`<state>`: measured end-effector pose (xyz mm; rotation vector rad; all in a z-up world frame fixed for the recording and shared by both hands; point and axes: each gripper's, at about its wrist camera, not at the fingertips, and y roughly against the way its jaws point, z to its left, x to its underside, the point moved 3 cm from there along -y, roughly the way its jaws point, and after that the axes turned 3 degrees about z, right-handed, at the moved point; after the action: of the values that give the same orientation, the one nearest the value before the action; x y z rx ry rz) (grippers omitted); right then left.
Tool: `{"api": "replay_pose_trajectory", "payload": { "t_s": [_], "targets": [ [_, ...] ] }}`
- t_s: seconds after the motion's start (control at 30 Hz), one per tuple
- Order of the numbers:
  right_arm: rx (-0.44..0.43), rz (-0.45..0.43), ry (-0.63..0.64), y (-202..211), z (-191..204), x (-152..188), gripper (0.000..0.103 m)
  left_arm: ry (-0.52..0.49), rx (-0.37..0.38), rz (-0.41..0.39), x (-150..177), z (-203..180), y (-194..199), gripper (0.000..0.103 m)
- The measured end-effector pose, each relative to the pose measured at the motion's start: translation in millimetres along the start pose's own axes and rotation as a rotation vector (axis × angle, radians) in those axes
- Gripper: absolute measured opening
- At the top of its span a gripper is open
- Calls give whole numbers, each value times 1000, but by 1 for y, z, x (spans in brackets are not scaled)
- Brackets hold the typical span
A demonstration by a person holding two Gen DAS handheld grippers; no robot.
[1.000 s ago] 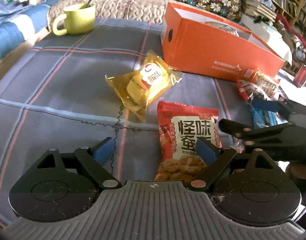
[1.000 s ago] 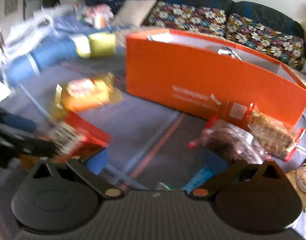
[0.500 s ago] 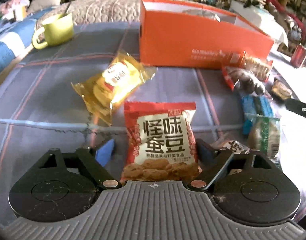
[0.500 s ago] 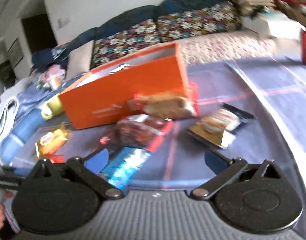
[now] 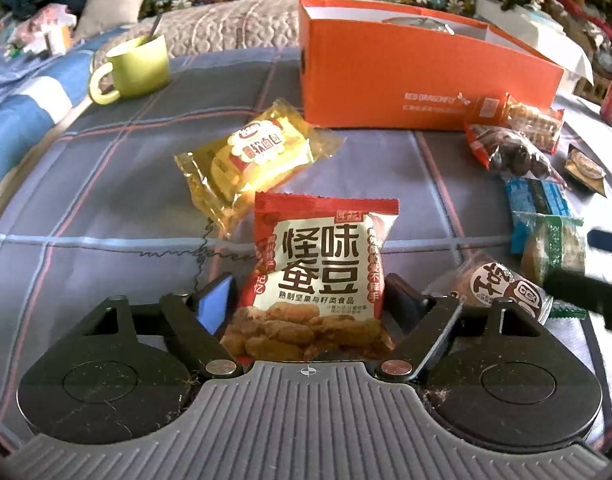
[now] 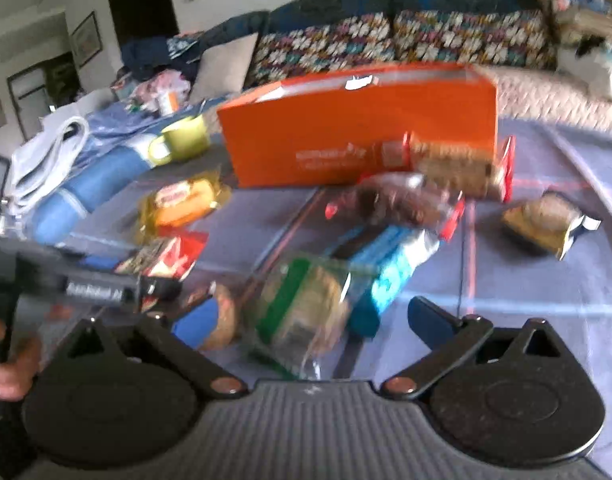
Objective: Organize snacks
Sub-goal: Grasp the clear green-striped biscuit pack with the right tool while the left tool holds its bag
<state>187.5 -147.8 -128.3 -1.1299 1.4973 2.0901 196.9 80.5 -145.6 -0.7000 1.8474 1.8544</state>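
Observation:
My left gripper has its jaws around the lower part of a red and white bean snack bag; the fingers sit close against its sides. A yellow bread pack lies just beyond it. The orange box stands open at the back. My right gripper is open over a green-wrapped cake and touches nothing. A blue pack, a dark red-ended bag and a cracker pack lie beyond it, the cracker pack by the orange box.
A green mug with a spoon stands at the back left. A small dark and gold pack lies at the right. A round wrapped pastry lies right of the left gripper. Cushions and blue bedding ring the plaid cloth.
The left gripper moved forward around the red bean bag and its jaws narrowed onto it. The right gripper swung from near the left one across the snack pile to above the green-wrapped cake.

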Motion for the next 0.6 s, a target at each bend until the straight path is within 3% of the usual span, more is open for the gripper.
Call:
{"api": "replay_pose_trajectory", "payload": {
  "t_s": [0.07,0.17,0.23,0.47,0.6],
  "targets": [
    [63,6,33,-12,1,-6,101,-4,0,-4,1,-2,-1,60],
    [82,47,53,-26,-2,-2,101,-8,3,-2,3,-4,0,63],
    [73,48,-14,-21,-15,0,101,-10,7,-1,3,-4,0,63],
    [221,34,-88,11,-60,21,101,-12,9,-1,6,-3,1,70],
    [155,34,-100,16,-59,20,101,-8,5,7,4,-5,-1,73]
  ]
}}
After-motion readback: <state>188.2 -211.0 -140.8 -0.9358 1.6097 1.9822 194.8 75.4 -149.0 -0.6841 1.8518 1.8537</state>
